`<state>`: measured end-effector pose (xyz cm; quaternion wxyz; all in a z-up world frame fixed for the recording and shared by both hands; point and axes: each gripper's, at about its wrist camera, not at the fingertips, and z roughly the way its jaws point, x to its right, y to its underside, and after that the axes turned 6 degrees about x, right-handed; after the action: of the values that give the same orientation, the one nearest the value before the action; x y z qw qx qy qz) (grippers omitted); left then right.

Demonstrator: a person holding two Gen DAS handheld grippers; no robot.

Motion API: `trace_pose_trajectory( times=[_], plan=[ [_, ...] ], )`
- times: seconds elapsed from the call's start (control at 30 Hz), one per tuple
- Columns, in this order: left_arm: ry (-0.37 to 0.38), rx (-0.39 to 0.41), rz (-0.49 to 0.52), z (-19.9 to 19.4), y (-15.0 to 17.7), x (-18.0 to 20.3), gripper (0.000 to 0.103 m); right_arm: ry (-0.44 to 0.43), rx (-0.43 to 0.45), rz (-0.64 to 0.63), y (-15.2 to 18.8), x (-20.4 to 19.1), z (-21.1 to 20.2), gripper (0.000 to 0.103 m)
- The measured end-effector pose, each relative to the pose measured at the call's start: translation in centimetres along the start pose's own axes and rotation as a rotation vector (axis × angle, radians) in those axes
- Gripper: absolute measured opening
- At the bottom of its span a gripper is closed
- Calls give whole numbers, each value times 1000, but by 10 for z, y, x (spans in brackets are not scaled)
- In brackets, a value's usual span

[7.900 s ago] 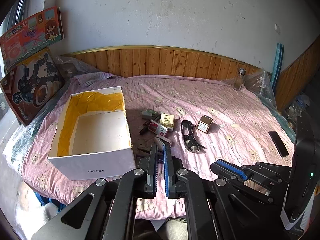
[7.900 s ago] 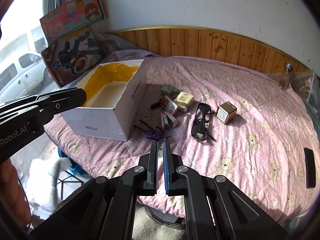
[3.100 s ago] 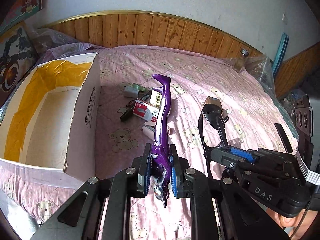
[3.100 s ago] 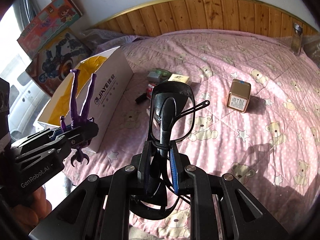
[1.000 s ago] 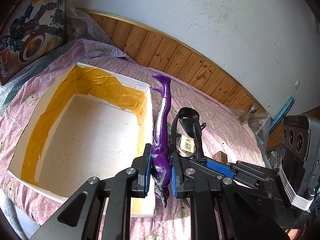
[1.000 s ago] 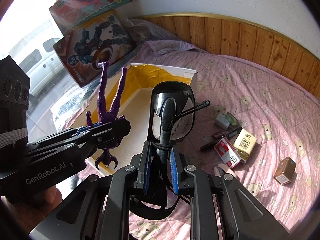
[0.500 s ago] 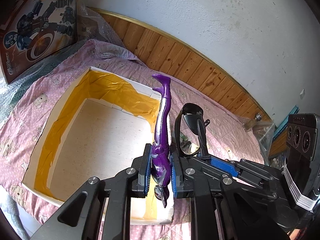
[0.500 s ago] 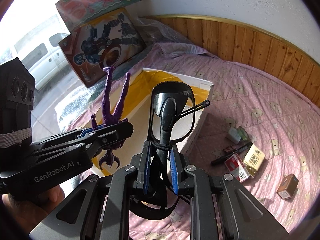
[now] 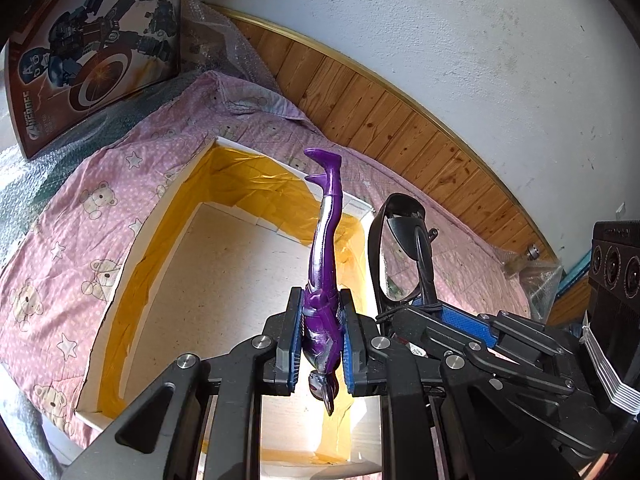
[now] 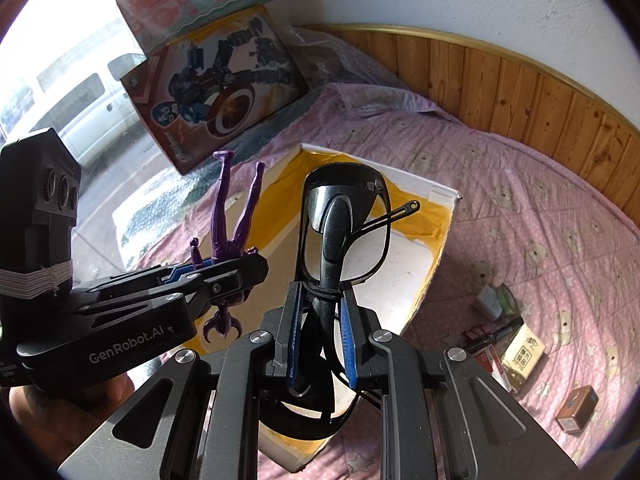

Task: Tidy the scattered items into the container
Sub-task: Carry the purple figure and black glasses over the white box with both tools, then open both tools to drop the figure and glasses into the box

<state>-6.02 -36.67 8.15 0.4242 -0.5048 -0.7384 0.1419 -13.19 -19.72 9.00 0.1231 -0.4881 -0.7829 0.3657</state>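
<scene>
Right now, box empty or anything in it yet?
Empty as far as visible: the box floor shows bare; purple figure and glasses are clamped above it.

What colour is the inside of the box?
Yellow walls with a pale floor, best seen in the left wrist view.

I log the purple figurine [image 9: 322, 264] as glossy moulded plastic with a silvery sheen along the legs. The black-framed glasses [image 10: 345, 228] look like shiny plastic; the lenses reflect. The white cardboard box [image 9: 132, 232] reads matt, its inner walls lined with smooth, wrinkled yellow tape. The pink quilted bedspread [image 10: 540, 216] is soft printed cloth. The wooden headboard panelling [image 9: 384, 120] appears varnished, with a brass-coloured trim. My left gripper [image 9: 320, 354] shows matt black plastic, ribbed blue pads, metal screws.
</scene>
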Motion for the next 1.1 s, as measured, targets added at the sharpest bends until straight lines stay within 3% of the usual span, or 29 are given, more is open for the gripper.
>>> trace_pose_trajectory(
  times=[0.53,1.1],
  plan=[
    [-41,-77,0,26,-25,-17,17,-40,-80,31,-25,15,46,18],
    [-105,-254,33,79,-37,-35,17,-34,-216,-2,-37,31,104,19]
  ],
)
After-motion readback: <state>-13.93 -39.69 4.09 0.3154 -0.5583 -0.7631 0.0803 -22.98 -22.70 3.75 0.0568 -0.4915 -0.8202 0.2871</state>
